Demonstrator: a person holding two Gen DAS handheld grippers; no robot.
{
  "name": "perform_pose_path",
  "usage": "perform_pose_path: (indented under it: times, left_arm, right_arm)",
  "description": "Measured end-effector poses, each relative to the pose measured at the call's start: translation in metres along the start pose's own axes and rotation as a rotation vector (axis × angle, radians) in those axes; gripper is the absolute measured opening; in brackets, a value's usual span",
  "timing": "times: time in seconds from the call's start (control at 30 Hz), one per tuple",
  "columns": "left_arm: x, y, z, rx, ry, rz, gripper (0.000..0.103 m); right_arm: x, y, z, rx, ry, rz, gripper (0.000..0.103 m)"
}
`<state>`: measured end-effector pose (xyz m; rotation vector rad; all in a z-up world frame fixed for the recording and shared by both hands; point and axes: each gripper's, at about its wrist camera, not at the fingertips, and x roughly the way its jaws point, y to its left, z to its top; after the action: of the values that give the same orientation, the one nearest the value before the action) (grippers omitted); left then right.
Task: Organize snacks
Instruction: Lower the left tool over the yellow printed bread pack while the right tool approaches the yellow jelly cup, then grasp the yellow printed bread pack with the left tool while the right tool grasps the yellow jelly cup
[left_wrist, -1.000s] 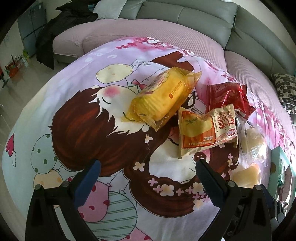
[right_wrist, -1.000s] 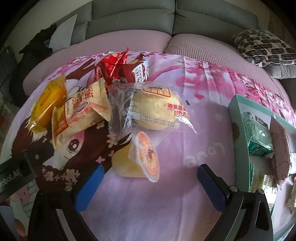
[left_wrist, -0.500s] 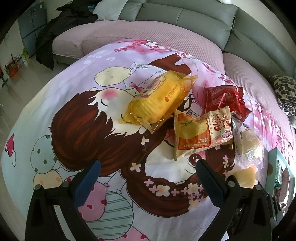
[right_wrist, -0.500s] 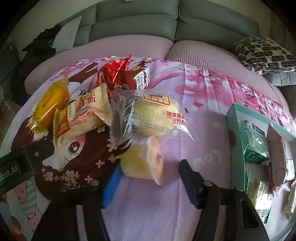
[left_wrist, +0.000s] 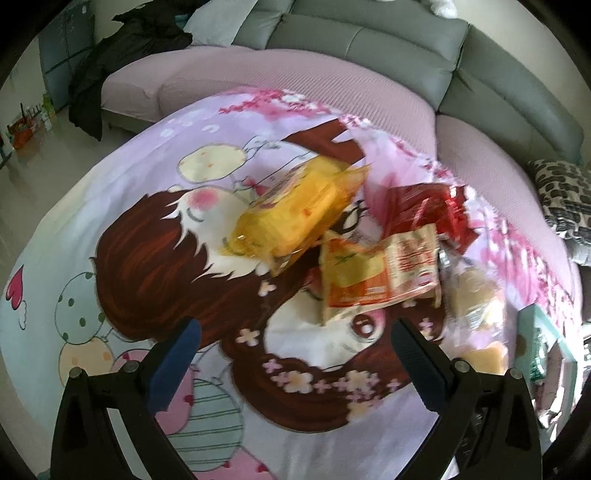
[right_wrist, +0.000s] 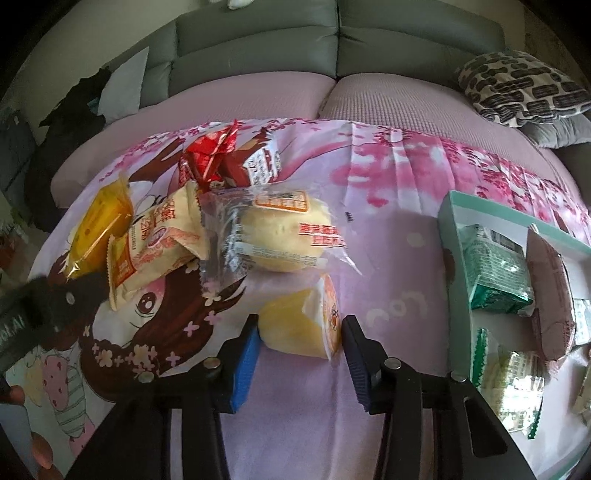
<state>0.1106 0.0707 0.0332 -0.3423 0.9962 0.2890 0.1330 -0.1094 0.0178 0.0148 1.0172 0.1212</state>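
The right hand-held gripper (right_wrist: 299, 341) has just been closing on one yellow jelly cup (right_wrist: 295, 325) lying on its side on the cartoon-print cloth (right_wrist: 388, 236); its blue pads sit against the cup's two ends. The left hand-held gripper (left_wrist: 295, 354) hovers wide open, holding nothing. Beyond the cup lie one clear-wrapped bun (right_wrist: 280, 236), one cream packet (right_wrist: 159, 247), one yellow packet (right_wrist: 99, 232) and one red packet (right_wrist: 207, 155). Right of the cup stands one teal tray (right_wrist: 448, 229) of snacks. Farthest is a grey sofa (right_wrist: 332, 48).

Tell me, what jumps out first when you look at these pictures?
The big cartoon-girl blanket spread under everything. In its middle lies a heap of snacks, topped by a bright yellow packet. Nearer, the right hand-held gripper has just been closing around a yellow jelly cup, beside a teal box.
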Motion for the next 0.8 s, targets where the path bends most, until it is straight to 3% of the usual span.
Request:
perform_pose_path:
  times: [0.37,0.5,0.8]
  left_arm:
    - [0.009,-0.028,0.008,-0.036,-0.006,-0.108,0.098]
    - [0.014,-0.036,0.01,-0.036,-0.011,-0.126,0.088]
    - [0.029,-0.051,0.013,-0.029,-0.02,-0.136,0.087]
  right_arm:
    - [-0.006,-0.009,0.001,0.022,-0.005,0.016,0.046]
    - [-0.011,-0.013,0.001,0.033,-0.016,0.021,0.042]
    - [-0.011,-0.017,0.003,0.032,-0.017,0.018,0.041]
